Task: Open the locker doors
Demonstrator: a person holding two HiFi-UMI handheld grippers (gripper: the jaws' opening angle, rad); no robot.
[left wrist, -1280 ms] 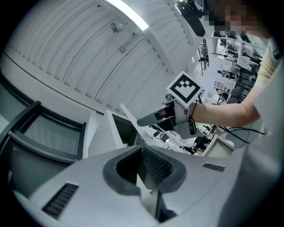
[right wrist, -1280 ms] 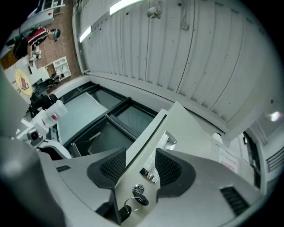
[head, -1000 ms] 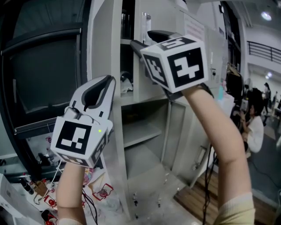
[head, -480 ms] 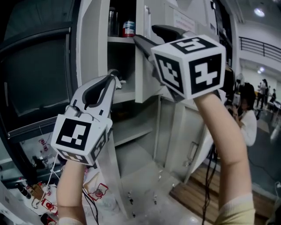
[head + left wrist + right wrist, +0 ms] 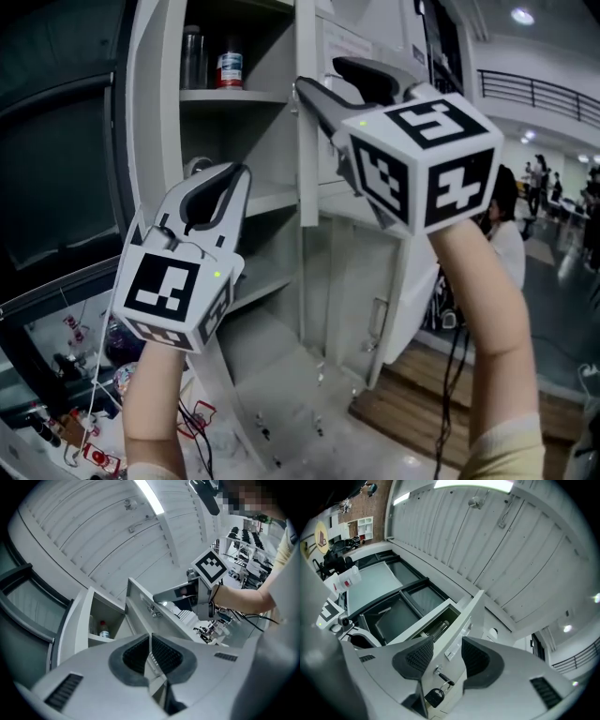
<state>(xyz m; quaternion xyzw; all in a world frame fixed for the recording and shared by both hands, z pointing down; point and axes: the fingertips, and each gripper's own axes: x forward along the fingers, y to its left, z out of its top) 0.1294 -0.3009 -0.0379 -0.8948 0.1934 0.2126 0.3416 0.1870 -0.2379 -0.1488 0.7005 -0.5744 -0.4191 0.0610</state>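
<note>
A white locker (image 5: 155,141) stands in front of me. My right gripper (image 5: 321,77) is up high, shut on the free edge of the upper locker door (image 5: 307,169), which stands swung out. In the right gripper view the door (image 5: 454,634) fills the gap between the jaws of the gripper (image 5: 444,656), with a key (image 5: 443,679) in its lock. My left gripper (image 5: 236,173) is lower and left, shut and empty, in front of the locker frame; its pads (image 5: 140,654) touch. The lower door (image 5: 403,281) also hangs open.
A can (image 5: 230,67) and a bottle (image 5: 192,56) stand on the upper shelf. A dark window (image 5: 56,169) lies to the left, cables and small parts (image 5: 75,441) lie low at the left, and a seated person (image 5: 511,234) is at the right.
The upper door has swung further out with my right gripper on its edge, and the can and bottle on the shelf have come into sight. The left gripper has held its place.
</note>
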